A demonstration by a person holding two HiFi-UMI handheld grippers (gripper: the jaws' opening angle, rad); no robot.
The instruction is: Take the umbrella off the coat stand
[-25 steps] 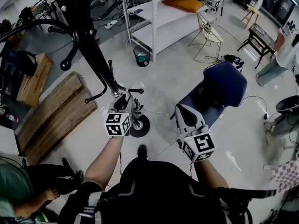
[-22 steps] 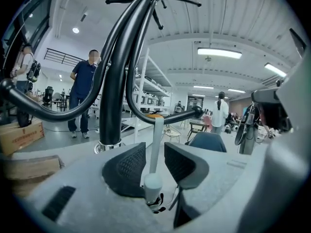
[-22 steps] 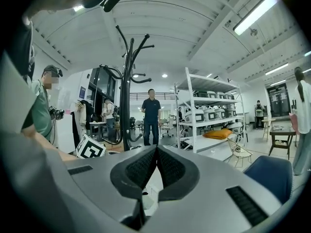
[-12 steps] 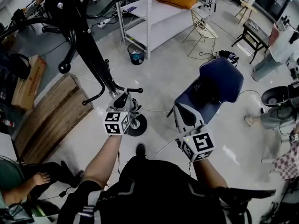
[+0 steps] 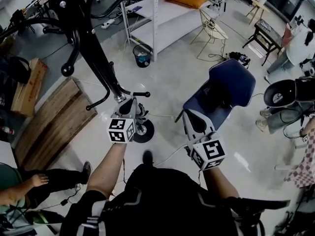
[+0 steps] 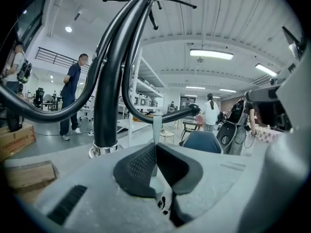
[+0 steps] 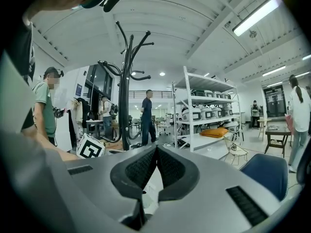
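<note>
Just beside the black metal coat stand (image 5: pixel 97 58), the left gripper (image 5: pixel 129 102) points at the pole, a little above the round black base (image 5: pixel 148 132) on the pale floor. Its jaws are closing. In the left gripper view the ribbed dark pads (image 6: pixel 139 163) have all but met at their tips, with nothing I can name between them. A thin pale strip (image 6: pixel 156 127) shows just beyond the tips, and I cannot tell whether it is pinched there. Past it a curved black hook with a ball end (image 6: pixel 187 111) sweeps to the right, and the pole's chrome collar (image 6: pixel 103 149) stands to the left. The right gripper (image 5: pixel 189 113) hangs well apart from the stand, in front of the blue padded chair (image 5: pixel 234 85), its jaws pressed together on nothing. Farther off stands a white metal shelf rack (image 5: pixel 156 28) bearing an orange cushion (image 5: pixel 189 1). I cannot pick out the umbrella among the stand's dark arms in any view.
</note>
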